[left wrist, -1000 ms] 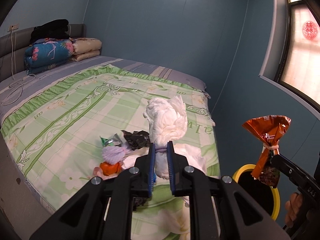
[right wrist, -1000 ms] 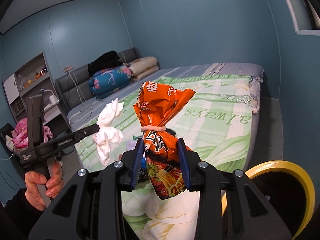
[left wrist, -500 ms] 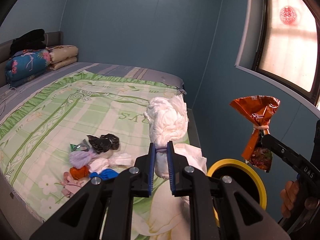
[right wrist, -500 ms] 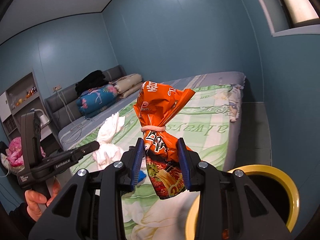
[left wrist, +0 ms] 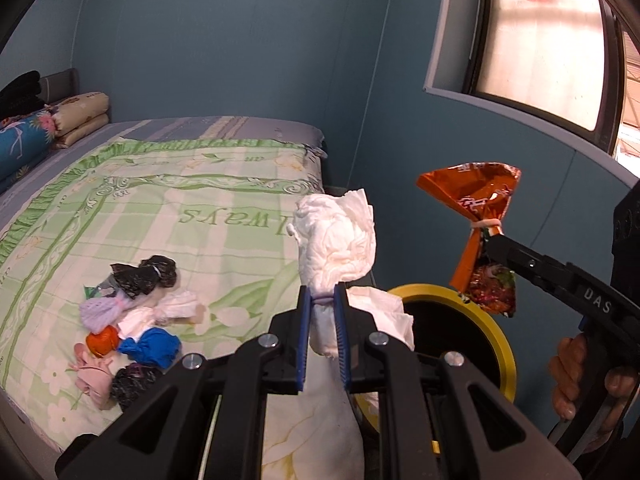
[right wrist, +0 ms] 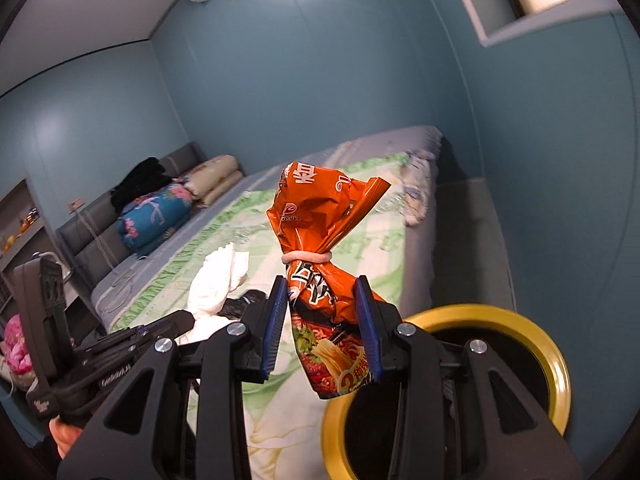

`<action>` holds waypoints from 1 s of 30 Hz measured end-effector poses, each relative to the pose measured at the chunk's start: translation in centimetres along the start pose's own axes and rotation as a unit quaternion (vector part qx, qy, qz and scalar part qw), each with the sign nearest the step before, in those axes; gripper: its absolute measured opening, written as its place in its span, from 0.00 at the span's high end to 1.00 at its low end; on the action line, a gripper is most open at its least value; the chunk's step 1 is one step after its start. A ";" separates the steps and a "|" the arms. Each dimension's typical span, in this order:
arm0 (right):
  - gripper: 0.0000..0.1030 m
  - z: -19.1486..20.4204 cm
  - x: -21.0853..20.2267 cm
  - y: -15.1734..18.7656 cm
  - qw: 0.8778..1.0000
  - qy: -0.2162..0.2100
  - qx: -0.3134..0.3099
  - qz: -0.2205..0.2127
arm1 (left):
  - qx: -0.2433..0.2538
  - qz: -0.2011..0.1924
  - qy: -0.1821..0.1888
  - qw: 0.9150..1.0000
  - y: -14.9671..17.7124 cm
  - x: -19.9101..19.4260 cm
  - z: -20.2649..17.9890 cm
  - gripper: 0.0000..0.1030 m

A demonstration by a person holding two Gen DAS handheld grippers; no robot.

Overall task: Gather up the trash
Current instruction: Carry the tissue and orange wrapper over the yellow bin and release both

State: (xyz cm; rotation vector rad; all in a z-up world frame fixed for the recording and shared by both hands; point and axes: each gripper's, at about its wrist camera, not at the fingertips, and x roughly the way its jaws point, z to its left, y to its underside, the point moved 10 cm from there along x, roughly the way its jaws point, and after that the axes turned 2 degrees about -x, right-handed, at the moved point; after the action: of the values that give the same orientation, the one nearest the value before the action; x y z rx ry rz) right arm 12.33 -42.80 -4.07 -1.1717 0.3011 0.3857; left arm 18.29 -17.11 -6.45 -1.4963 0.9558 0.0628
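My left gripper is shut on a white crumpled tissue bundle, held upright over the bed's near corner. Just right of it stands the yellow-rimmed bin with a dark inside. My right gripper is shut on an orange noodle wrapper tied with a rubber band, hanging above the bin's rim. In the left wrist view the same wrapper hangs over the bin's far edge. In the right wrist view the tissue bundle shows at left.
A heap of small tied trash bundles, black, purple, orange, blue and pink, lies on the green patterned bedspread. Folded quilts sit at the headboard. Blue walls and a window close the corner behind the bin.
Both grippers have swung right with their loads, away from the bed's middle toward the bin. The bin now shows larger and nearer under the wrapper; the trash heap has slid to the left.
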 end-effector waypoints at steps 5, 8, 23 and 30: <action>0.68 -2.0 0.8 0.5 0.999 0.021 0.028 0.013 | 0.008 0.020 0.014 1.000 1.3 1.5 -2.1 0.89; 0.67 -3.1 1.2 0.7 0.998 0.029 0.044 0.018 | 0.014 0.031 0.018 0.999 2.0 2.3 -2.9 0.89; 0.66 -8.0 2.7 3.1 0.991 0.057 0.108 0.047 | 0.046 0.094 0.042 0.994 6.0 6.1 -7.1 0.89; 0.62 -8.5 3.3 3.8 0.988 0.068 0.128 0.053 | 0.050 0.101 0.050 0.992 6.6 6.4 -7.7 0.74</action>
State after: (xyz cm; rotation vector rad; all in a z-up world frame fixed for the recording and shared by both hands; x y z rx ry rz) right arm 13.34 -49.01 -11.73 -0.9342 0.5184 0.3486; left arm 14.84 -25.97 -13.72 -1.3177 1.1729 0.0862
